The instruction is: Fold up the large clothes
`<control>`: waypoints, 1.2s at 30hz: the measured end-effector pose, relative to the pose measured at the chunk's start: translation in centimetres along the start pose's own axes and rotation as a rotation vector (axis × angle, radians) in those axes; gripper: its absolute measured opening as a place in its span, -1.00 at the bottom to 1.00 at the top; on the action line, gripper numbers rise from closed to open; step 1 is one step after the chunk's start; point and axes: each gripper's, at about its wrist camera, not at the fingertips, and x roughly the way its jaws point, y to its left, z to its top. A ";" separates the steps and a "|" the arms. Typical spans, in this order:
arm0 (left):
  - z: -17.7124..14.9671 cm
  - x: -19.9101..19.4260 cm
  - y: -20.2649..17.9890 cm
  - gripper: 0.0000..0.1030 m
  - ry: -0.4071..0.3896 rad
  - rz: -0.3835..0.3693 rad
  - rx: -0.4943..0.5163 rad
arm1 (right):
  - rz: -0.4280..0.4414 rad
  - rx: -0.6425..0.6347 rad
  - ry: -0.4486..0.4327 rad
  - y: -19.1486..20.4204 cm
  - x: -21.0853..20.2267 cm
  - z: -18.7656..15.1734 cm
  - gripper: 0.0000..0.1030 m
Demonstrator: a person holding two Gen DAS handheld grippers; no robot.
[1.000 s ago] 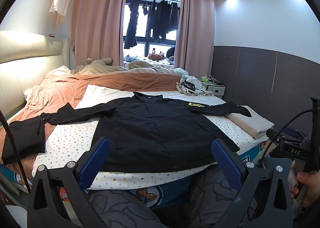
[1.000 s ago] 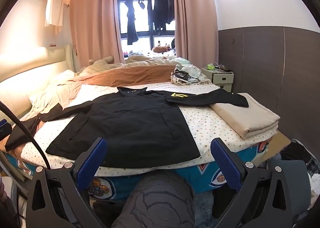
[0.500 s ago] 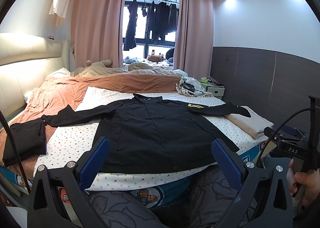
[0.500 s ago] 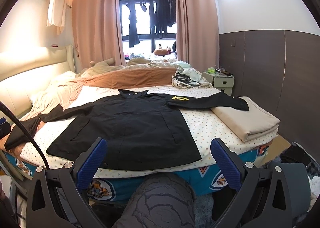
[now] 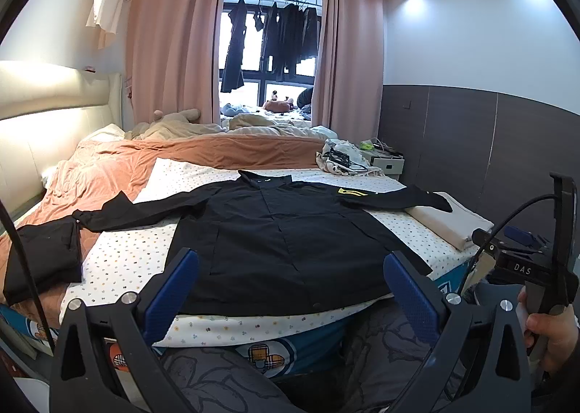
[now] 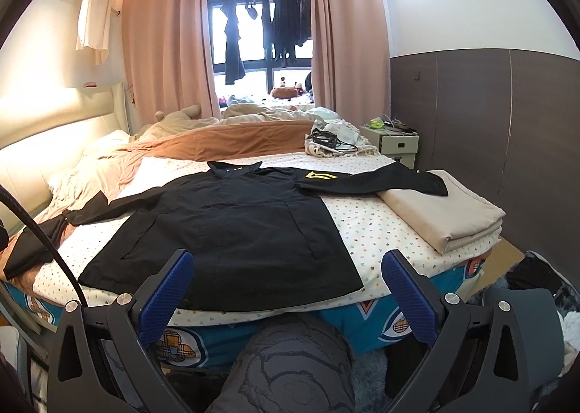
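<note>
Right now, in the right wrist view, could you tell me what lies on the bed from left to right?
Small dark garment → black jacket → folded beige blanket.

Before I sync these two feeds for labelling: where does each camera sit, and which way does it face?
Left wrist: on the left gripper, facing across the bed at the black jacket; shows its open blue fingers, the person's knees and right hand.
Right wrist: on the right gripper, same heading from further right; shows its open fingers and a knee.
Shared: jacket, folded beige sheet, window.
</note>
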 end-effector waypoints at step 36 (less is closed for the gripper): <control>0.4 1.1 3.8 1.00 -0.011 0.045 -0.068 | 0.037 0.008 -0.021 0.1 3.0 0.3 1.00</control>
